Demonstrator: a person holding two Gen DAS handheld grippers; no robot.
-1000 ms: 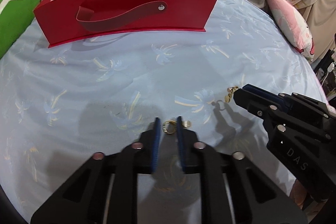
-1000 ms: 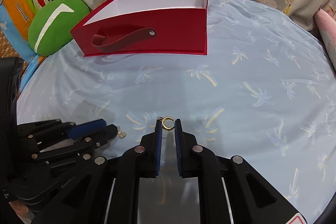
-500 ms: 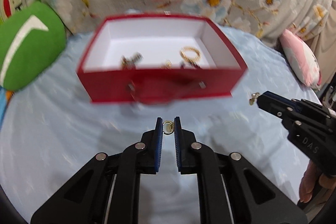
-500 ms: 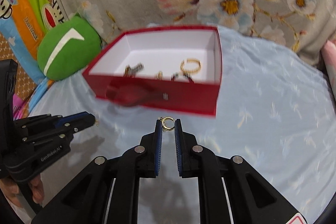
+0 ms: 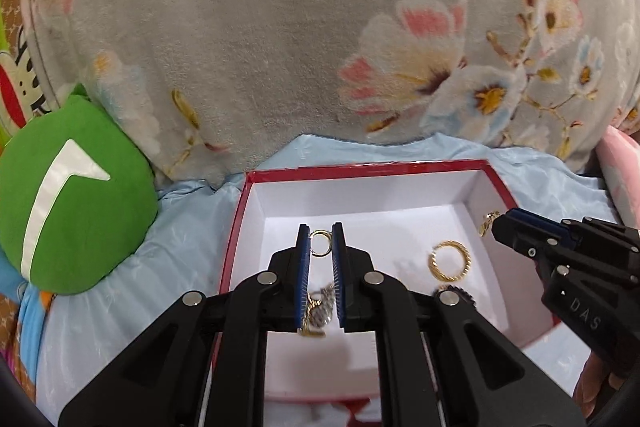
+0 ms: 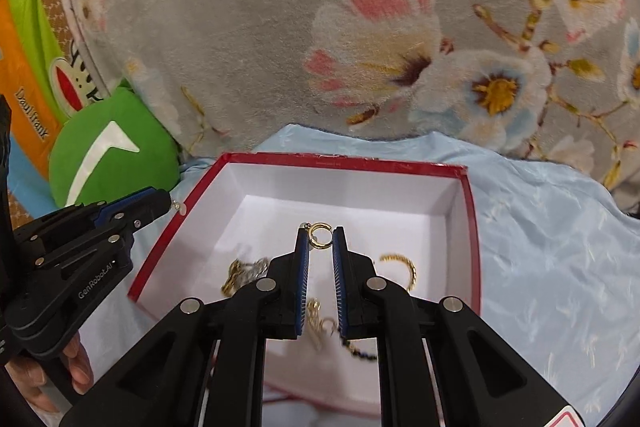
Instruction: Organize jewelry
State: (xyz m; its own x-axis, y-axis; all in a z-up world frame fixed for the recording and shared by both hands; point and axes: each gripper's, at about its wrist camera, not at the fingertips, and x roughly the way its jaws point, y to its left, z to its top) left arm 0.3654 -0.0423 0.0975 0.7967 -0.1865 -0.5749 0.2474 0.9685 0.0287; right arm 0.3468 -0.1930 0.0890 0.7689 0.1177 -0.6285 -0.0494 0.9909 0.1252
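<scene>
A red box with a white inside (image 5: 256,187) (image 6: 470,211) lies open on the blue sheet. My left gripper (image 5: 320,241) is shut on a small gold hoop earring (image 5: 320,243) and holds it above the box's left part. My right gripper (image 6: 320,239) is shut on another small gold hoop earring (image 6: 321,236) above the box's middle; it also shows in the left wrist view (image 5: 498,223) at the box's right wall. Inside lie a twisted gold ring (image 5: 448,259) (image 6: 404,269), a gold and silver piece (image 5: 318,311) (image 6: 244,273) and a dark chain (image 6: 356,349).
A green plush cushion (image 5: 72,203) (image 6: 112,151) sits left of the box. A grey floral blanket (image 5: 320,27) rises right behind it. A pink pillow (image 5: 624,171) is at the far right. The light blue sheet (image 6: 560,247) spreads around the box.
Both grippers lifted their earrings off the sheet and moved forward over the open box. The box interior now shows from above. Both stay shut.
</scene>
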